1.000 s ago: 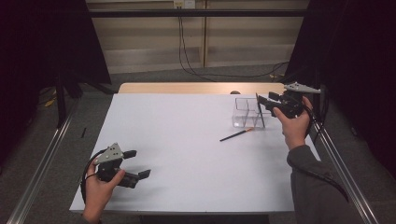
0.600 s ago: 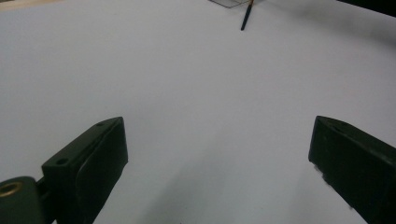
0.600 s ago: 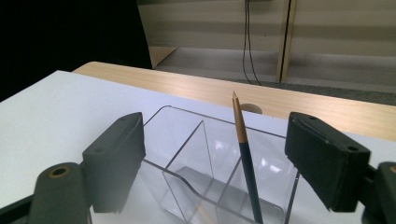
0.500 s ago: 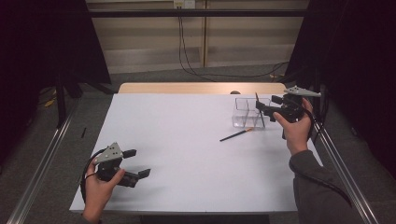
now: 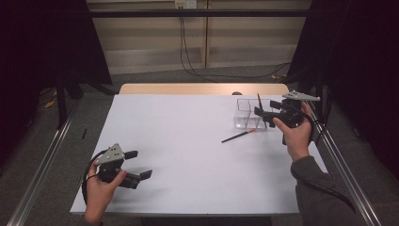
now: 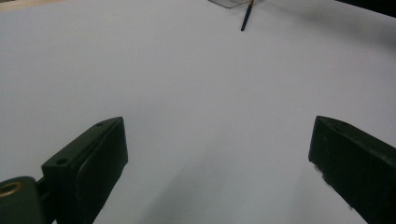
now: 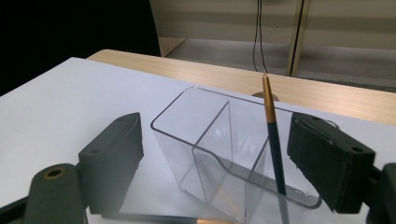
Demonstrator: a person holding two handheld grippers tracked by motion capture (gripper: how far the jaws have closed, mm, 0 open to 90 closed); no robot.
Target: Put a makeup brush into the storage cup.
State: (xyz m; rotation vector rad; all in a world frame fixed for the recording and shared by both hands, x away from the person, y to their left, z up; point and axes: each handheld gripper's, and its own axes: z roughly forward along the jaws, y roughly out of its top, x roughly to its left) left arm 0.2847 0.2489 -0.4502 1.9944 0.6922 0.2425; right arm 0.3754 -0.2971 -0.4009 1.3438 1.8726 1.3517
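The left tool (image 5: 139,165) rests wide open and empty on the white counter (image 5: 188,141), well apart from everything. The right tool (image 5: 261,114), jaws spread and empty, faces a clear divided holder (image 7: 224,149) with one brush (image 7: 273,135) standing between its jaws. Another brush (image 5: 238,136) lies just beside it; approaching that one low and level seems wise. No readable writing.

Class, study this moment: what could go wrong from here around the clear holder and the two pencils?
1. The right gripper, open beside the light clear holder, might nudge or tip it.
2. The standing pencil leans inside and may topple out.
3. The pencil on the table could roll when approached.
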